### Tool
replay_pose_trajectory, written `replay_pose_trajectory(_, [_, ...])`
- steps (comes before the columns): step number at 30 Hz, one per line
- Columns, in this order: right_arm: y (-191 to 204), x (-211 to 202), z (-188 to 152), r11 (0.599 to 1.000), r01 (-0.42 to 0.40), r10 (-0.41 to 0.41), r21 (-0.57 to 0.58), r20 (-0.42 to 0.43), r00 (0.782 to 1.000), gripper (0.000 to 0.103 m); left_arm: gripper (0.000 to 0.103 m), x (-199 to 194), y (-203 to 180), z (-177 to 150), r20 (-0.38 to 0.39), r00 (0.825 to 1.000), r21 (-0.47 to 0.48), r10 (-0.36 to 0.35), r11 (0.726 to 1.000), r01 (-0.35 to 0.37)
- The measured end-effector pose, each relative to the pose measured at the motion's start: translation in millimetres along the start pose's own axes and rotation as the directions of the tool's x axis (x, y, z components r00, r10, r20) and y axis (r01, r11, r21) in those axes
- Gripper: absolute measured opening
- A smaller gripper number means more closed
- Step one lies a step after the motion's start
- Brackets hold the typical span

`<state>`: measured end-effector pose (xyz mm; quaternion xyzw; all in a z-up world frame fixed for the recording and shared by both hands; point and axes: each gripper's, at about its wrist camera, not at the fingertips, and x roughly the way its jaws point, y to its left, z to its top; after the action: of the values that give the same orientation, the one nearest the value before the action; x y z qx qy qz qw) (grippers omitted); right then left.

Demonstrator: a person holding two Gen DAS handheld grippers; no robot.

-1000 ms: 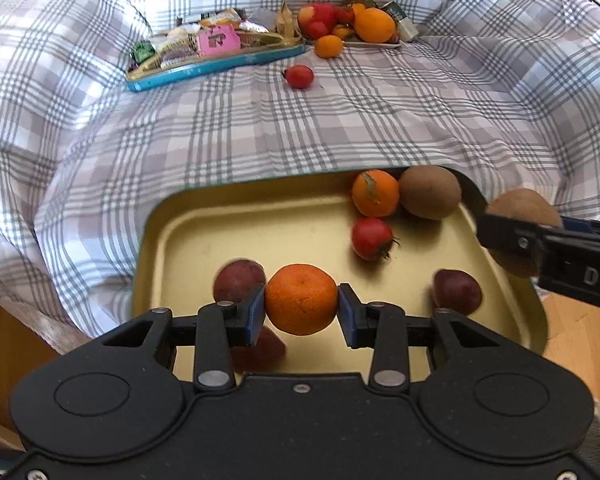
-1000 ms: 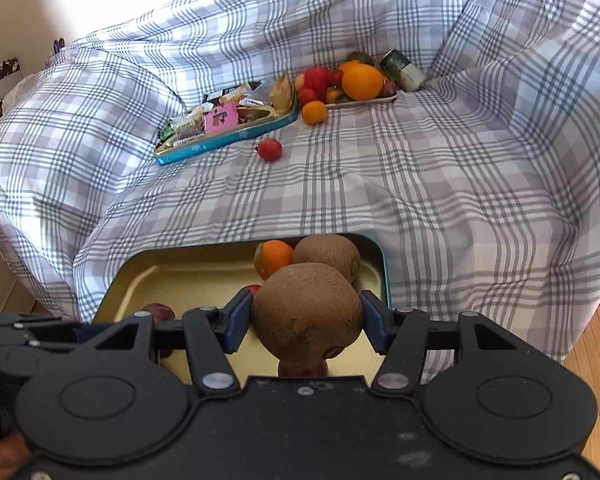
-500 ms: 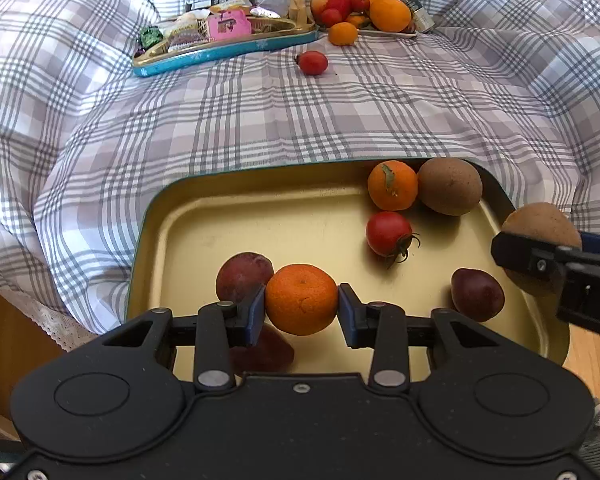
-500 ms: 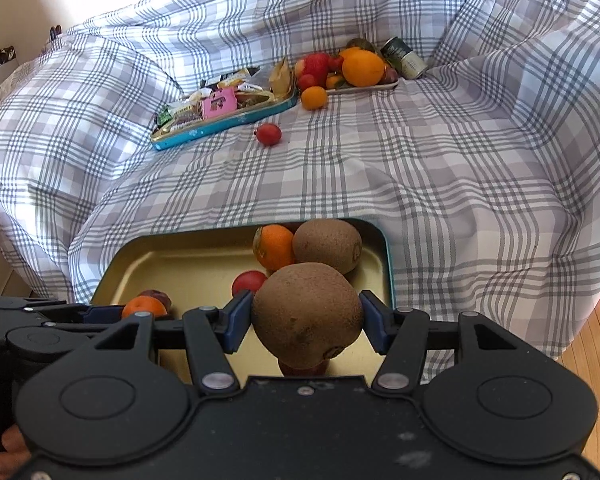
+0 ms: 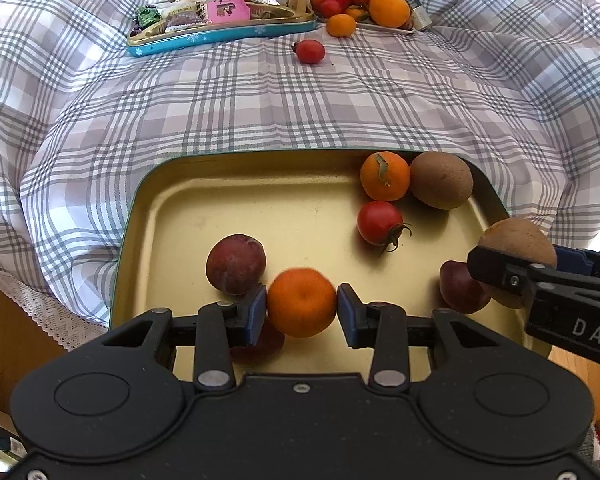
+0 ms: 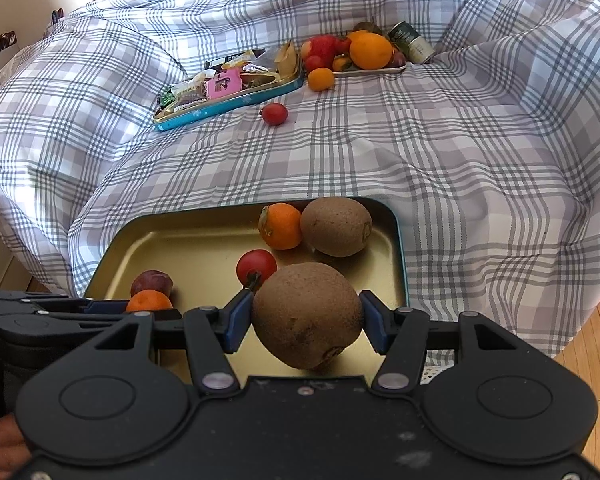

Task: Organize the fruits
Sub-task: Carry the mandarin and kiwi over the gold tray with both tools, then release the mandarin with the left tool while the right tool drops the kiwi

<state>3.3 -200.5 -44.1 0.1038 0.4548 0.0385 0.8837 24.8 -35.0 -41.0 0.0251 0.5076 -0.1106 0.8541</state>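
Over the last second the gold metal tray (image 5: pixel 228 184) has slid further into view beneath me, so with my left hand-held gripper (image 5: pixel 302 307) pinching the small orange mandarin (image 5: pixel 301 301) and my right hand-held gripper (image 6: pixel 307 318) clamping the brown fuzzy kiwi (image 6: pixel 307 314), both fruits look ready to set down.

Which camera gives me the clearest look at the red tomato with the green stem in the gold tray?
The left wrist view: the red tomato with the green stem shows whole and unobstructed. In the right wrist view, the tomato is partly hidden behind the brown kiwi.
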Motion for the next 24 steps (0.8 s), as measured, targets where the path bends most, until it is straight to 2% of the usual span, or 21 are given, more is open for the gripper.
replay_pose_trajectory(5, [-0.1,0.5,-0.1,1.000,-0.001,0.001,-0.002,-0.005,1.000,0.061,0.047,-6.1,-0.8,-0.2,0.021,1.000,0.005,-0.008,1.000,0.008])
replay_pose_trajectory(9, [1.1,0.3,-0.5,1.000,-0.007,0.007,-0.009,-0.008,1.000,0.061,0.047,-8.1,-0.2,-0.9,0.034,0.999,-0.008,0.025,1.000,-0.025])
replay_pose_trajectory(14, [4.6,0.0,-2.5,0.999,-0.022,0.021,-0.036,-0.017,1.000,0.061,0.047,-11.0,8.5,-1.0,0.043,0.994,-0.068,0.098,0.993,-0.095])
replay_pose_trajectory(24, [18.0,1.4,-7.6,0.991,-0.041,0.036,-0.130,-0.038,0.999,0.061,0.047,-9.4,15.0,-2.9,0.022,0.992,-0.103,0.123,0.987,-0.120])
